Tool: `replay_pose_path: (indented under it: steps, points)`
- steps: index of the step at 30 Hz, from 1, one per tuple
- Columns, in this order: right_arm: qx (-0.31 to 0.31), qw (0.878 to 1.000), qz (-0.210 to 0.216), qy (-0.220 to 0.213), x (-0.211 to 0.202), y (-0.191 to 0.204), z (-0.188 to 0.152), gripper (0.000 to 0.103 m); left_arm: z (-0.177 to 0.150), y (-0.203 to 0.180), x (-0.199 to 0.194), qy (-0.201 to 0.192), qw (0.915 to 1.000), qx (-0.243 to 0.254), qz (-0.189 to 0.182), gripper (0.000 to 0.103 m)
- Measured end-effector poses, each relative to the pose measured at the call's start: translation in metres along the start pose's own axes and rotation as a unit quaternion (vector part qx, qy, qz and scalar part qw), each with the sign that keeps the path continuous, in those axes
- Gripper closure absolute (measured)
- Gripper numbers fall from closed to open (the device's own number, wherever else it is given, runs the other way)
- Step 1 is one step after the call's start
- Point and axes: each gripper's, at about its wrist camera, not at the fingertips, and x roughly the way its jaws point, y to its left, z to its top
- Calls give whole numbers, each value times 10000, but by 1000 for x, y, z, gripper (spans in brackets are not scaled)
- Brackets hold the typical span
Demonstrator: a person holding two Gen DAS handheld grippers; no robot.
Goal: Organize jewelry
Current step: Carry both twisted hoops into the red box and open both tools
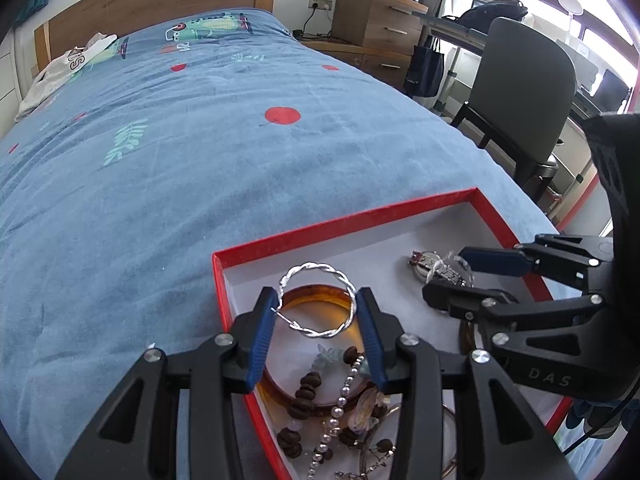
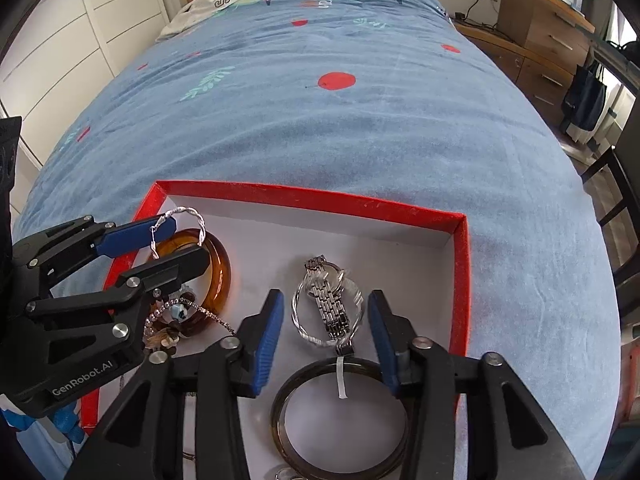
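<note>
A red box with a white floor (image 1: 344, 222) (image 2: 460, 280) lies on the bed and holds jewelry. My left gripper (image 1: 318, 312) (image 2: 182, 236) is shut on a twisted silver hoop (image 1: 320, 300) (image 2: 188, 216) and holds it above an amber bangle (image 1: 320, 294) (image 2: 218, 276). Brown beads (image 1: 308, 392) and a pearl strand (image 1: 340, 404) lie below it. My right gripper (image 2: 326, 320) (image 1: 450, 276) is open around a silver watch (image 2: 326, 300) (image 1: 436, 268) and a second twisted silver hoop (image 2: 304, 328). A dark bangle (image 2: 340, 420) lies nearer.
The blue patterned bedspread (image 1: 200, 140) stretches beyond the box. A dark chair (image 1: 528, 92), wooden drawers (image 1: 380, 24) and a desk stand to the right of the bed. White clothing (image 2: 216, 0) lies by the headboard.
</note>
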Motion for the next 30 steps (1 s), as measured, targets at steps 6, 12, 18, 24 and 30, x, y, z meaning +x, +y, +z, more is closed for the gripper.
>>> replay_pose_path:
  steps: [6, 12, 18, 24, 30]
  points:
    - [43, 9998, -39, -174, -15, -3, -6, 50, -5, -4, -7, 63, 10000, 57, -15, 64]
    - [187, 9991, -24, -386, -41, -5, -17, 49, -8, -7, -15, 117, 9999, 50, -13, 64]
    - [332, 9979, -13, -562, -67, -6, -30, 49, -13, -12, -20, 173, 9998, 15, 4, 64]
    - [485, 9966, -17, -664, -92, -6, -46, 47, -18, -13, -58, -22, 10000, -54, 23, 58]
    - [652, 9950, 37, -759, -118, 7, -69, 45, -37, -6, -115, -235, 9989, -309, 269, 55]
